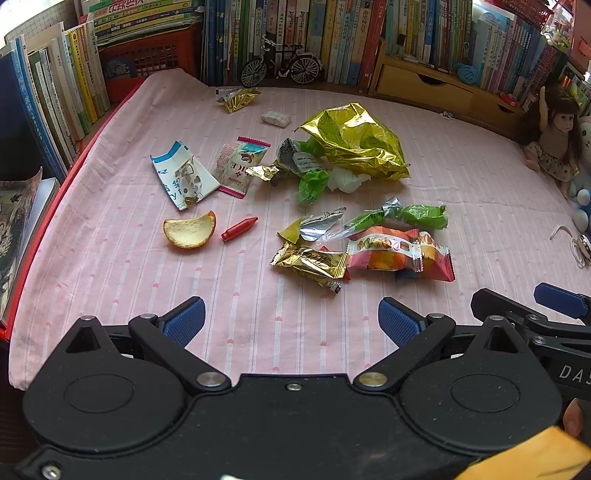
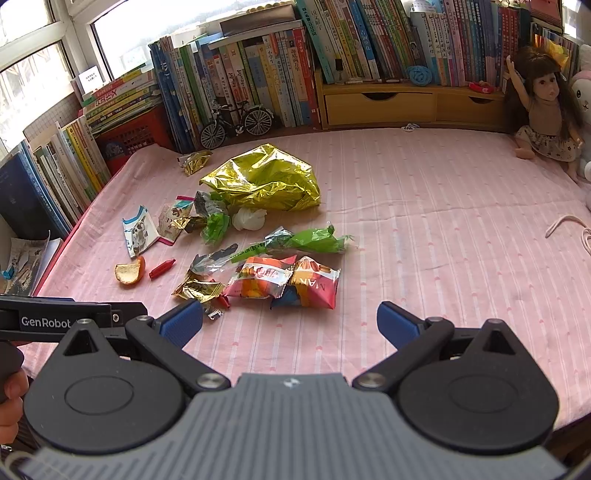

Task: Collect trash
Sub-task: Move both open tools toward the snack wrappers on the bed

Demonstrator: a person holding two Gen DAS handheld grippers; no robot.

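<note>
Trash lies scattered on a pink striped cloth [image 1: 110, 258]. A big crumpled gold foil bag [image 1: 354, 140] [image 2: 266, 177] sits at the back. Nearer are an orange snack packet [image 1: 384, 254] [image 2: 262, 282], a gold wrapper [image 1: 310, 262] [image 2: 197, 290], green wrappers [image 1: 421, 216] [image 2: 317, 240], an orange peel [image 1: 190, 230] [image 2: 129, 273], a red cap [image 1: 240, 228] [image 2: 161, 268] and a blue-white carton scrap [image 1: 183, 177] [image 2: 137, 232]. My left gripper [image 1: 291, 321] is open and empty, short of the pile. My right gripper [image 2: 290, 321] is open too, just before the snack packets.
Rows of books [image 1: 332, 33] line the back and left. A model bicycle [image 1: 280, 66] stands against them. A wooden drawer unit [image 2: 406, 103] and a doll [image 2: 543, 110] sit at the back right. A white cord [image 2: 565, 225] lies at the right. The right gripper's finger [image 1: 561, 299] shows in the left wrist view.
</note>
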